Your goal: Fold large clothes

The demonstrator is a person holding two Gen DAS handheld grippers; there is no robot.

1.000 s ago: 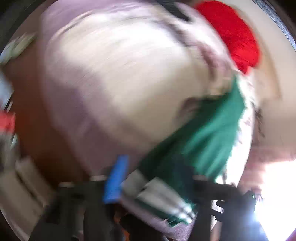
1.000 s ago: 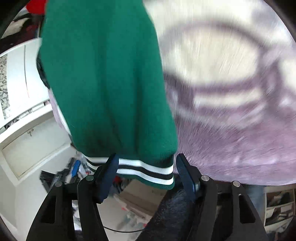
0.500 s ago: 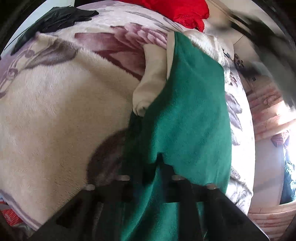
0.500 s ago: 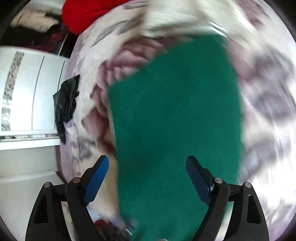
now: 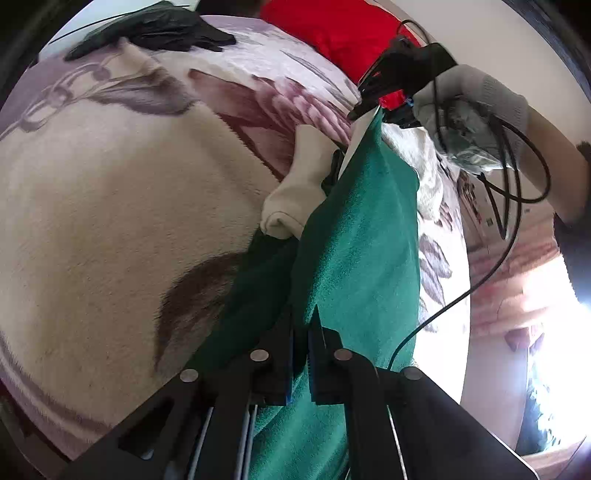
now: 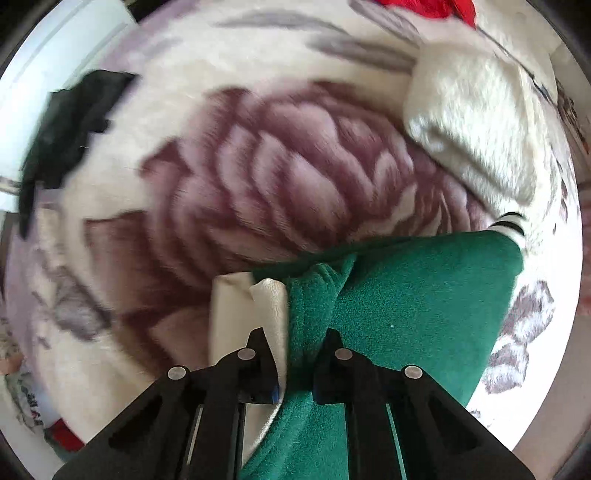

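A green fleece garment point(image 5: 362, 240) with a cream sleeve point(image 5: 295, 199) lies stretched over a floral blanket. My left gripper point(image 5: 303, 325) is shut on a raised fold of the green cloth at its near end. At the far end, my right gripper point(image 5: 369, 110) is held by a gloved hand point(image 5: 480, 96) and touches the garment's edge. In the right wrist view the right gripper point(image 6: 295, 339) points straight down. Its jaws are closing, with bunched green garment point(image 6: 406, 295) and cream fabric point(image 6: 247, 306) pinched between them. A striped cuff point(image 6: 511, 225) shows past the green edge.
The floral blanket point(image 5: 110, 221) covers the whole bed. A red cloth point(image 5: 332, 29) and a black cloth point(image 5: 159, 29) lie at its far side. A white fluffy garment point(image 6: 472, 122) lies beyond the green one. A black cable point(image 5: 509, 206) hangs from the right gripper.
Left gripper went from open at the striped hem to shut on the green cloth. Right gripper left the hem, swept across the garment and closed on its other end.
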